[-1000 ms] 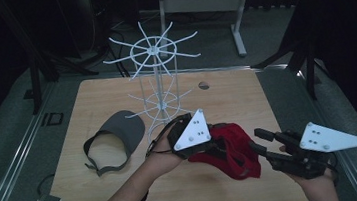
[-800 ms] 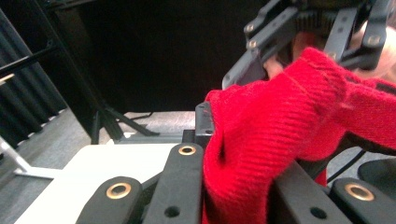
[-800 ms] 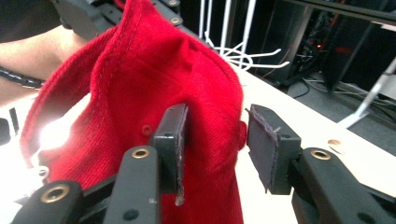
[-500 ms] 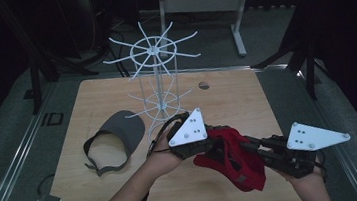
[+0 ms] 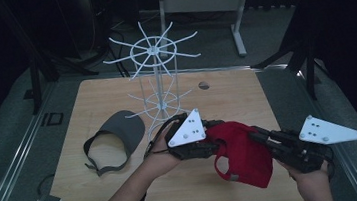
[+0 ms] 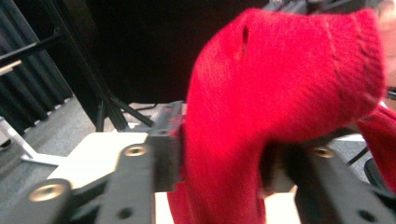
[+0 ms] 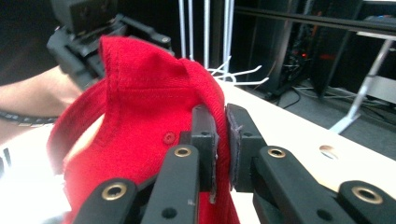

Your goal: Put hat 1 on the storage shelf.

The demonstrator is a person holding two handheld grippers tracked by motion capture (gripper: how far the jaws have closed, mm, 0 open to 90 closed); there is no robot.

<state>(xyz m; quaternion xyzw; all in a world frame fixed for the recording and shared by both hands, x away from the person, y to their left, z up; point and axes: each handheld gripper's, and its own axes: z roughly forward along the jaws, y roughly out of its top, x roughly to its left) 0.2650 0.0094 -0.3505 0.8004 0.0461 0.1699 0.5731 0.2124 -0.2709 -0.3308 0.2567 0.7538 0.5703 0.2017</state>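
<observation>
My right claw (image 7: 223,149) pinches the soft, light red cap (image 5: 244,149) by its edge; my left claw (image 6: 219,163), just opening, straddles it loosely.

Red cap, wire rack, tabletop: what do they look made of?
Red cap: soft woven cloth, matte, probably cotton or wool blend; it folds limp, with visible stitched seams and a fuzzy surface. Wire rack: thin metal wire with a white coated finish, judging by its slender stiff prongs. Tabletop: light wood or wood-look laminate, smooth and slightly glossy, with faint grain; which one is hard to tell.
</observation>
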